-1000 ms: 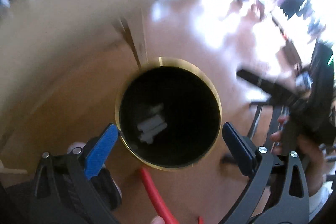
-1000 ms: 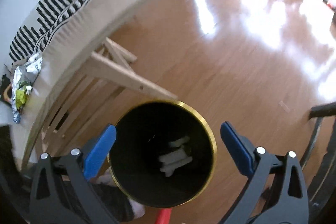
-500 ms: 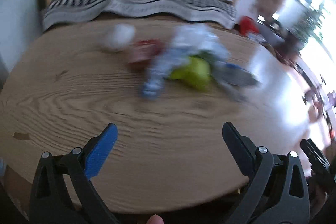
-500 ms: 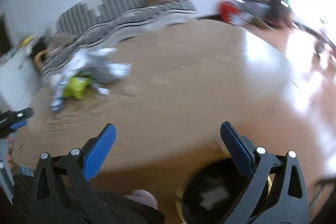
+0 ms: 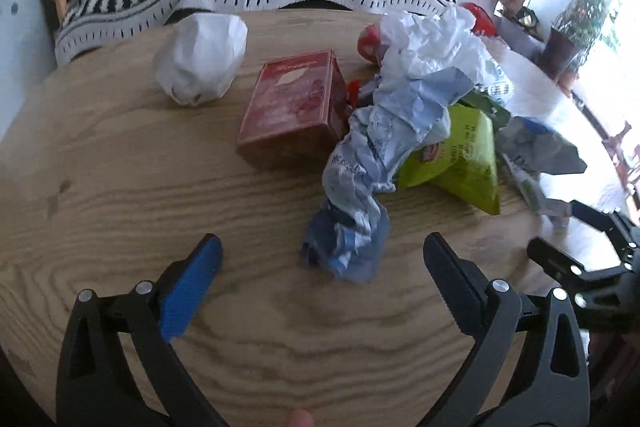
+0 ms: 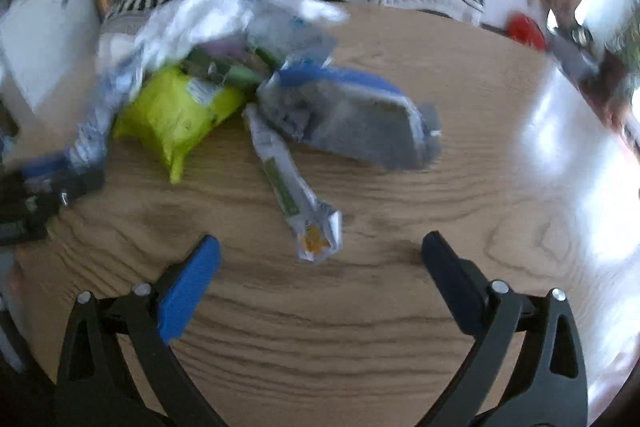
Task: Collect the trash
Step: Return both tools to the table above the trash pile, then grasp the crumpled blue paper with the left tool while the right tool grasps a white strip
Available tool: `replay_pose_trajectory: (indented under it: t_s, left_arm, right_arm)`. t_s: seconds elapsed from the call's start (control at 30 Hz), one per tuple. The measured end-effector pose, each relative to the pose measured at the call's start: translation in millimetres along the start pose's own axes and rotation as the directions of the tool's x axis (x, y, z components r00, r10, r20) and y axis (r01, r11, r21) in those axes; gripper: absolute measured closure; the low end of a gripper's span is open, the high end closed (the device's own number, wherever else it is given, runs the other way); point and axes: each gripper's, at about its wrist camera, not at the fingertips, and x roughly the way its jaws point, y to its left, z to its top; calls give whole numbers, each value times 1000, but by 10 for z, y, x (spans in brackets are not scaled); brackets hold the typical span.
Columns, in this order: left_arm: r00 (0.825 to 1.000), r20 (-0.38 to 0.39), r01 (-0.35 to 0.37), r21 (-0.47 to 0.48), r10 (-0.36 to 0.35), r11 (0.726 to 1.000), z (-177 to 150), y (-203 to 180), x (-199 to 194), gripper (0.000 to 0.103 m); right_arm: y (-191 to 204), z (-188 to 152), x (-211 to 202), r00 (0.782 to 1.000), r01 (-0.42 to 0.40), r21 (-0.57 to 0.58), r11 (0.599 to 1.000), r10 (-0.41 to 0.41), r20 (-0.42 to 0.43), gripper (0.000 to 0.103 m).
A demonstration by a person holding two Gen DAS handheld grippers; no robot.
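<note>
Both of my grippers are hanging over the wooden tabletop with jaws spread wide and nothing in them. On the left gripper the twisted blue-white wrapper sits right between the jaws, just ahead of the tips, its dark blue end nearest me. Past it, a bit left of center, there's a red box, and further left a white paper ball. Off toward the right jaw is a green chip bag tucked under crumpled white plastic. On the right gripper a long thin sachet points straight into the gap, its end just ahead of the tips. Beyond it lies a grey-blue pouch, with the green chip bag toward the left jaw. The right view is pretty blurry, so I can't read any labels.
</note>
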Motion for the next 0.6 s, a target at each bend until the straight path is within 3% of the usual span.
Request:
replay_pose_trajectory:
  t_s: [0.1,0.17,0.37,0.6]
  left_arm:
    - [999,-10,-48,70,48,996,44,-98,92,6]
    - [999,-14,-31,110,33,993,98,-146,144,6]
    - [1000,-15,-13,130,15,991,120,-115,187,6]
    - [1000,-16,-11,140,14,990,104,-165,198,6]
  right_arm:
    - [-2,52,-46,1000,17,23,1000,-18,7,5]
    - [1,92,-69,1000,28,35,999,-28,7,5]
    - [-7,126,-122,1000,28,32,999,-28,0,5]
    - [52,136,214,1000,26,35,999,-26,-8,5]
